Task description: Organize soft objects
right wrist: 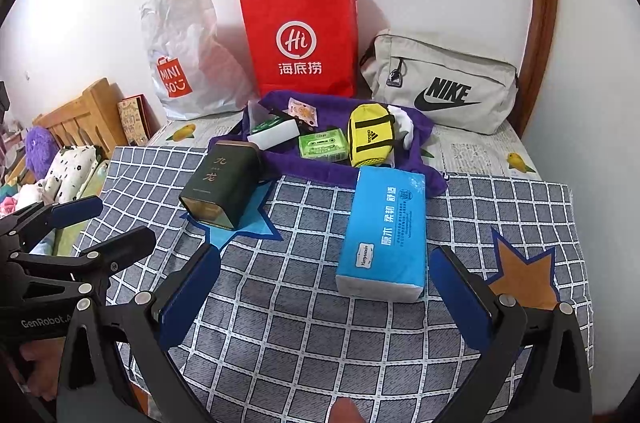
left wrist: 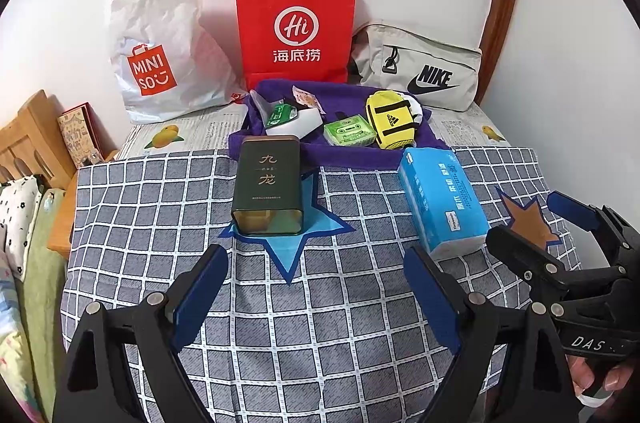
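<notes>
A blue tissue pack point(left wrist: 442, 201) point(right wrist: 384, 229) lies on the checked cloth, between a blue star patch and a brown star patch point(right wrist: 526, 273). A dark green tea tin point(left wrist: 270, 185) point(right wrist: 220, 183) lies on the blue star point(left wrist: 296, 243). A purple towel point(left wrist: 280, 147) point(right wrist: 420, 159) behind holds a yellow Adidas mini bag point(left wrist: 390, 119) point(right wrist: 370, 135), a green cassette-print pack point(left wrist: 350, 133) point(right wrist: 324, 143) and small packets. My left gripper point(left wrist: 316, 295) is open and empty, near the tin. My right gripper point(right wrist: 324, 297) is open and empty, just short of the tissue pack; it also shows in the left wrist view point(left wrist: 532, 219).
A Miniso plastic bag point(left wrist: 156, 47), a red paper bag point(left wrist: 296, 19) and a grey Nike pouch point(left wrist: 420, 67) stand against the back wall. A wooden bed frame point(left wrist: 28, 139) and bedding lie left. The table edge drops off left and right.
</notes>
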`<action>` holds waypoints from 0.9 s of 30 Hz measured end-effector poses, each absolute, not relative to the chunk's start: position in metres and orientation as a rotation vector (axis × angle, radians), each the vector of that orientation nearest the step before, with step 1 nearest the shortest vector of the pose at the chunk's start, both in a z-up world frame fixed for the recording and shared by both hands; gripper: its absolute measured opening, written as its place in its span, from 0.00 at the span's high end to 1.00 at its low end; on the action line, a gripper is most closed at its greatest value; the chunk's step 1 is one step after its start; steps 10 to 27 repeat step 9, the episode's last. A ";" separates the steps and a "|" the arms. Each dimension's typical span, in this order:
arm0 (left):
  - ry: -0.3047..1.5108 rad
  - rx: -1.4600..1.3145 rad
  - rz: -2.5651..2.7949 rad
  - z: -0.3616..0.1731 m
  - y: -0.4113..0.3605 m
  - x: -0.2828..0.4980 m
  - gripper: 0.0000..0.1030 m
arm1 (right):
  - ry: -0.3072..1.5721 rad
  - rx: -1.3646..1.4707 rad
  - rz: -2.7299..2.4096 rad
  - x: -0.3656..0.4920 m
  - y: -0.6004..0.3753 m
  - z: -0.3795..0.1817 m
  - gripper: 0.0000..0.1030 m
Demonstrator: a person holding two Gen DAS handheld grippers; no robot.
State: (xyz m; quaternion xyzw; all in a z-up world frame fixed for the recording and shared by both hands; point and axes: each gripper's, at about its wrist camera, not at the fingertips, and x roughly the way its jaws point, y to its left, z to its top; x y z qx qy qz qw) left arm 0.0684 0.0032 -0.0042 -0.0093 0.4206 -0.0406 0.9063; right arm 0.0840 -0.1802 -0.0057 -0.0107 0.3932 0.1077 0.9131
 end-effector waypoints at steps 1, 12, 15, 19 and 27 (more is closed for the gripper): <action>0.868 -0.019 -0.084 -0.004 0.003 0.068 0.13 | 0.809 -0.023 0.221 0.084 -0.180 -0.006 0.00; 0.860 -0.015 -0.087 -0.005 0.003 0.069 0.13 | 0.808 -0.030 0.219 0.085 -0.179 -0.005 0.00; 0.860 -0.015 -0.087 -0.005 0.003 0.069 0.13 | 0.808 -0.030 0.219 0.085 -0.179 -0.005 0.00; 0.860 -0.015 -0.087 -0.005 0.003 0.069 0.13 | 0.808 -0.030 0.219 0.085 -0.179 -0.005 0.00; 0.860 -0.015 -0.087 -0.005 0.003 0.069 0.13 | 0.808 -0.030 0.219 0.085 -0.179 -0.005 0.00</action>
